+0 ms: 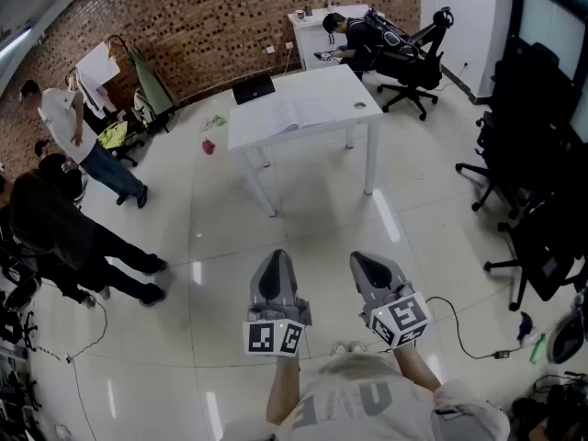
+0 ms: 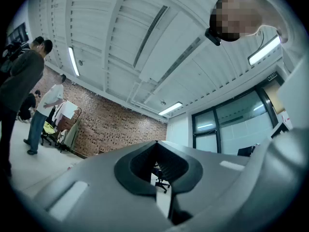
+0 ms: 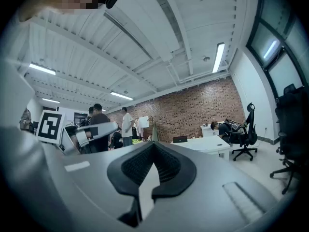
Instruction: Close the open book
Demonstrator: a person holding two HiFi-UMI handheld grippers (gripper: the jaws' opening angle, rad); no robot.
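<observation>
The left tongs [image 1: 274,260] and the right tongs [image 1: 370,263] are held side by side low in the head view, both pointing toward 12 o'clock. Each pair is pressed together at the tips with nothing between them, as the left gripper view [image 2: 156,143] and the right gripper view [image 3: 154,144] both show. They are well apart from the white table [image 1: 354,85], which stands at 12 o'clock across a stretch of shiny pale floor [image 1: 303,219]. The book [image 1: 296,116] lies open on the tabletop, near its front edge, its pale pages facing up. A dark laptop [image 1: 254,88] sits at the table's far left corner, at about 11 o'clock from the book. Behind the table, at 1 o'clock, a person in dark clothes [image 1: 354,37] sits bent over a desk against the brick wall [image 1: 211,21]. At 9 to 10 o'clock stand a person in a white shirt [image 1: 66,118] and another in black [image 1: 55,228]. Black office chairs [image 1: 537,182] fill the 3 o'clock side.
</observation>
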